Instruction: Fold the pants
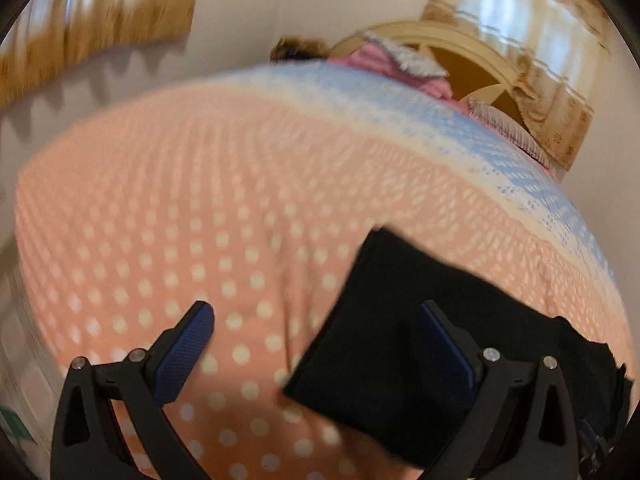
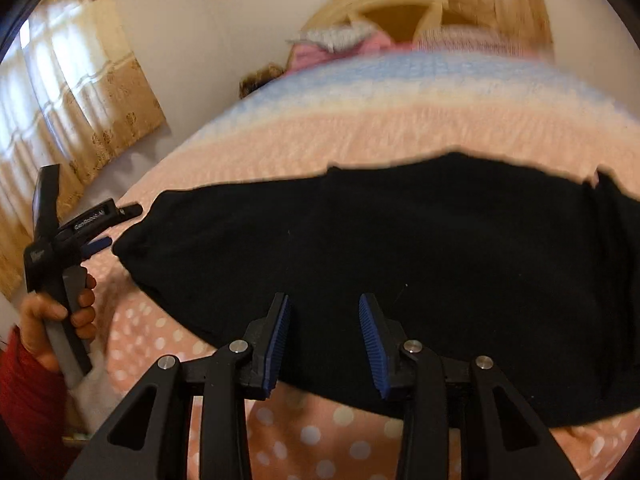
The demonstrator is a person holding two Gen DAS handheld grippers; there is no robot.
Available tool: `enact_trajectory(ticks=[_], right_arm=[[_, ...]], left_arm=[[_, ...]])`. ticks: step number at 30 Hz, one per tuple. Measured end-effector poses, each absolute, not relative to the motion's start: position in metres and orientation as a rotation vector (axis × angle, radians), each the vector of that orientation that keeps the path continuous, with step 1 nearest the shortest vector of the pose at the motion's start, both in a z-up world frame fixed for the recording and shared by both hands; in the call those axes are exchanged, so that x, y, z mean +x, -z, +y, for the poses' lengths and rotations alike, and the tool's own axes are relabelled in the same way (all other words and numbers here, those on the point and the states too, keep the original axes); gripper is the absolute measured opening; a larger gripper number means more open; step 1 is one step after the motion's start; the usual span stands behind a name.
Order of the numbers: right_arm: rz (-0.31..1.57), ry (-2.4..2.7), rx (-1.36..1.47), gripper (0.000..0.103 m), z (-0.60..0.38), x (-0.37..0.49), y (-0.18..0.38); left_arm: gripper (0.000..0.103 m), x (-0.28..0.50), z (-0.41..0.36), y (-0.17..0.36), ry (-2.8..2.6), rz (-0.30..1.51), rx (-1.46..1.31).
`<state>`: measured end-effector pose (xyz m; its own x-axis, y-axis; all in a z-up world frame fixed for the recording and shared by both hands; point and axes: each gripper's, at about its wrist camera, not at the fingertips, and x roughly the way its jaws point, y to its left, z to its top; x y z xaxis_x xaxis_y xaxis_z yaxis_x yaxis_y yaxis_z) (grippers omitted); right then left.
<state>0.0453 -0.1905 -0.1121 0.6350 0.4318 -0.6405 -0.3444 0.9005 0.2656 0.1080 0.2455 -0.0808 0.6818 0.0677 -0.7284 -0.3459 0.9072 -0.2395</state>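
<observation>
Black pants [image 2: 380,240] lie flat across the pink polka-dot bedspread [image 2: 320,436]. In the left wrist view their leg end [image 1: 408,320] shows at the lower right. My left gripper [image 1: 316,320] is open wide and empty, its right finger over the leg end and its left finger over bare bedspread [image 1: 160,220]. It also shows in the right wrist view [image 2: 108,228], held in a hand at the pants' left end. My right gripper [image 2: 324,312] is open and empty, hovering just above the pants' near edge.
The bedspread turns blue and white towards the headboard [image 1: 460,52]. Pink and grey pillows [image 2: 340,40] lie at the head. Curtained windows [image 2: 60,88] stand along the walls. A brown fuzzy object [image 1: 296,48] sits at the far bed edge.
</observation>
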Motion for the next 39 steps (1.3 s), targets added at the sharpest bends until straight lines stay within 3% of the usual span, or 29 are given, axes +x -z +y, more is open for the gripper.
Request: enact_trajectory(ticks=[5,7,9,14,16,22,31,36,39], right_arm=[[0.760,-0.461,0.079,0.059,-0.181,0.041,0.114],[0.757,-0.465,0.077,0.063,-0.178,0.042,0.115],[0.755,-0.464,0.066,0.066,-0.175,0.038,0.114],[0.750,-0.465,0.050,0.067,-0.171,0.038,0.112],[0.753,-0.471,0.072,0.067,-0.174,0.039,0.111],[0.755,-0.484,0.109,0.067,-0.180,0.036,0.110],[0.703,-0.463,0.241,0.067,-0.208,0.026,0.095],[0.695,-0.445,0.278,0.067,-0.221,0.024,0.093],[0.716,-0.456,0.289,0.067,-0.222,0.023,0.096]], left_arm=[[0.098,0.113,0.222,0.083,-0.230,0.794,-0.334],[0.078,0.109,0.224,0.080,-0.197,0.784,-0.355],[0.064,0.108,0.224,0.077,-0.152,0.786,-0.388],[0.055,0.103,0.226,0.076,-0.167,0.786,-0.399],[0.042,0.101,0.224,0.072,-0.183,0.776,-0.373],[0.017,0.092,0.221,0.057,-0.193,0.719,-0.320],[0.016,0.083,0.189,0.020,-0.115,0.611,-0.237],[0.022,0.091,0.204,0.029,-0.204,0.672,-0.232],[0.019,0.090,0.226,0.042,-0.192,0.710,-0.324]])
